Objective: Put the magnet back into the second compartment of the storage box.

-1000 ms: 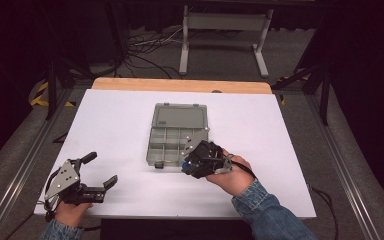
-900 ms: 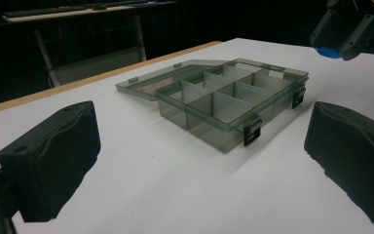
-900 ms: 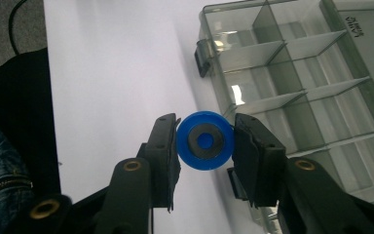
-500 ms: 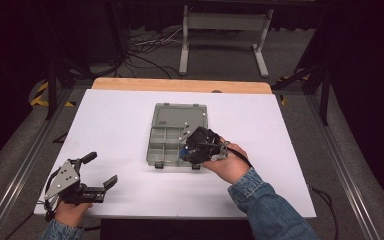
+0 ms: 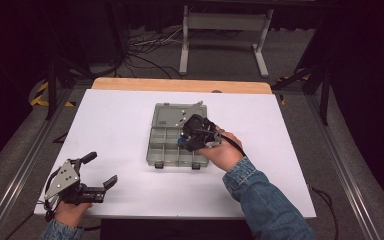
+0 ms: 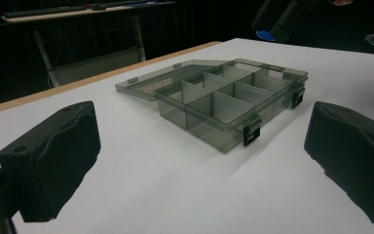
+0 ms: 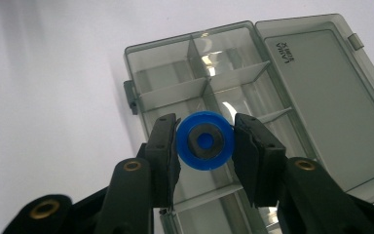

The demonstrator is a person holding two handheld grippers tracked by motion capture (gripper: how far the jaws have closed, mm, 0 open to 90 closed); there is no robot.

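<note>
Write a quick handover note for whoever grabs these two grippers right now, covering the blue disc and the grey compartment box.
Right gripper: shut on the round blue plastic disc with a dark centre ring, held above the open smoky-grey transparent plastic compartment box.
Left gripper: open, holding nothing, at the near left of the white table, apart from the box.
Box: mid-table, lid folded flat open; the compartments in sight look empty.
Done: disc picked up and brought over the box.
Left: probably lower the disc into a compartment and release; closing the lid may follow.
</note>
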